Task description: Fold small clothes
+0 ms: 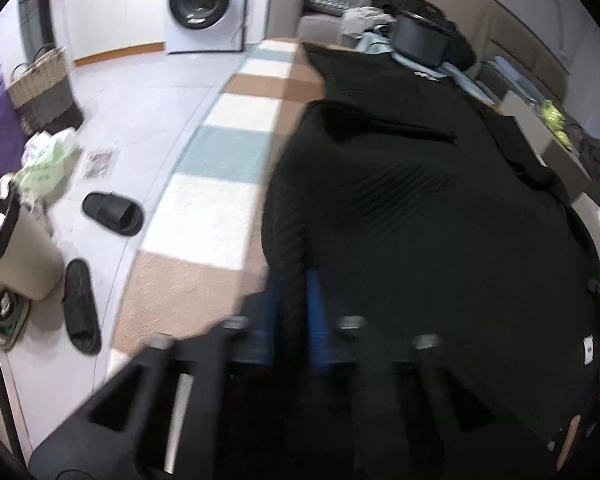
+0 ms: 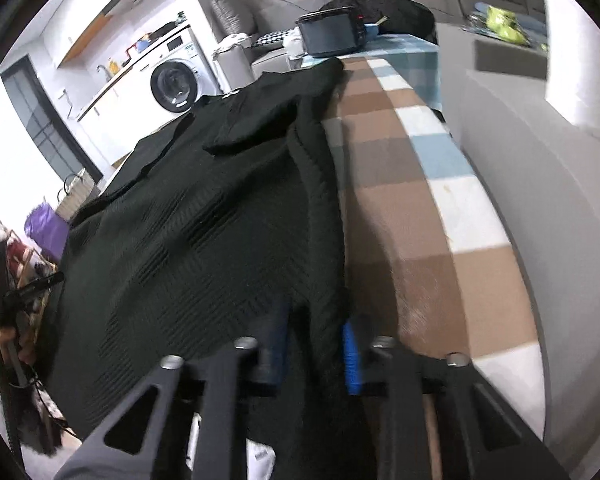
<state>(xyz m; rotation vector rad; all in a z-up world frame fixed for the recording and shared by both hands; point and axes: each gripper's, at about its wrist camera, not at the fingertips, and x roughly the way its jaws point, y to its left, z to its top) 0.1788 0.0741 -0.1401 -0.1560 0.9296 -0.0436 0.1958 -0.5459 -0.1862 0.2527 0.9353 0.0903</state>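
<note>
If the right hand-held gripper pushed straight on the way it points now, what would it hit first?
The right hand-held gripper is already shut on the black ribbed knit garment, so more of that fabric comes first, with the brown, white and blue checked mat probably just beneath it.

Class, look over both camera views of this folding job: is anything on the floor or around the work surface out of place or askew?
Yes. Two black slippers lie apart on the floor left of the checked rug, pointing different ways. The black garment lies rumpled, one edge bunched where the left hand-held gripper pinches it.
</note>
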